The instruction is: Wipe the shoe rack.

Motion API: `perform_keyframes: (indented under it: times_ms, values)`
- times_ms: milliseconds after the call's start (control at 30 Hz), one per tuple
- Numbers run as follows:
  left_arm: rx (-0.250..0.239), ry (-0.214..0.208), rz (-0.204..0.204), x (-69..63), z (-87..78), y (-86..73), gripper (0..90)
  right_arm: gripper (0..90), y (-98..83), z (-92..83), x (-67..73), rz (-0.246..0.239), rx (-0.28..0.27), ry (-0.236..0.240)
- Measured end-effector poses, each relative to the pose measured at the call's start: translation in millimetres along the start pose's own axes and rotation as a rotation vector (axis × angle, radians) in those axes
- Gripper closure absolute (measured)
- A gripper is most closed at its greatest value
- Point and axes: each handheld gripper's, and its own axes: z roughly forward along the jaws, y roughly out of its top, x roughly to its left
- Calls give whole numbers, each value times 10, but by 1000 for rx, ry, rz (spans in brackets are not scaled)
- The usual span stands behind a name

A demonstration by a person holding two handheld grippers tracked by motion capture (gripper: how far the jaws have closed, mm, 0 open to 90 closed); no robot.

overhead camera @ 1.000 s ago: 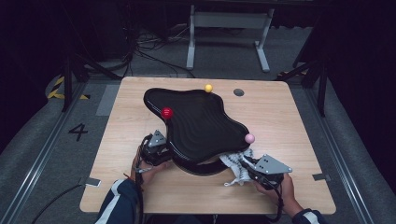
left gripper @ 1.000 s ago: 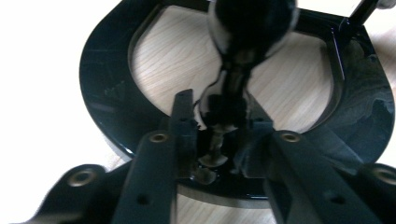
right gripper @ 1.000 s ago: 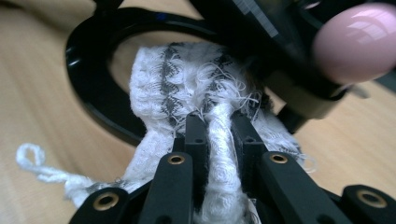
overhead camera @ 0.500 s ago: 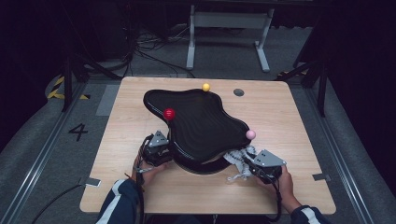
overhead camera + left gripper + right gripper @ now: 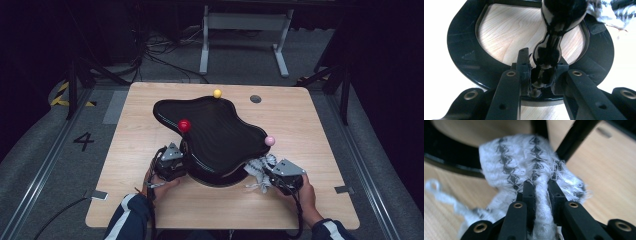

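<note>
We hold our left gripper [image 5: 172, 160] level at the black stand's [image 5: 215, 135] left side, jaws clamped on its stem. Our right gripper [image 5: 272, 172] sits low at its right, jaws pinching white cloth [image 5: 529, 167].

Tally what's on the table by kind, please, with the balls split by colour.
Black wavy-topped stand: 1
Red ball: 1
Yellow ball: 1
Pink ball: 1
White cloth with dark pattern: 1
Hand-held grippers, left gripper and right gripper: 2
Total: 7
</note>
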Motion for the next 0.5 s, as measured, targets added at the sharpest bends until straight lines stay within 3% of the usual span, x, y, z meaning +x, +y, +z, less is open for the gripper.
perform_keyframes:
  times_ms: [133,267,400,500]
  values:
    - [-3,-2,-5,3,-1,-7,743,794,49,-156,-97,30,-69,-42]
    - [-11,-8,0,11,5,-11,743,795,54,-218,-199,52,-94,-73]
    - [14,11,37,-10,3,21,743,798,70,-264,-242,59,-136,-98]
    - [22,31,31,3,-4,29,743,801,93,-416,-242,50,-218,-134]
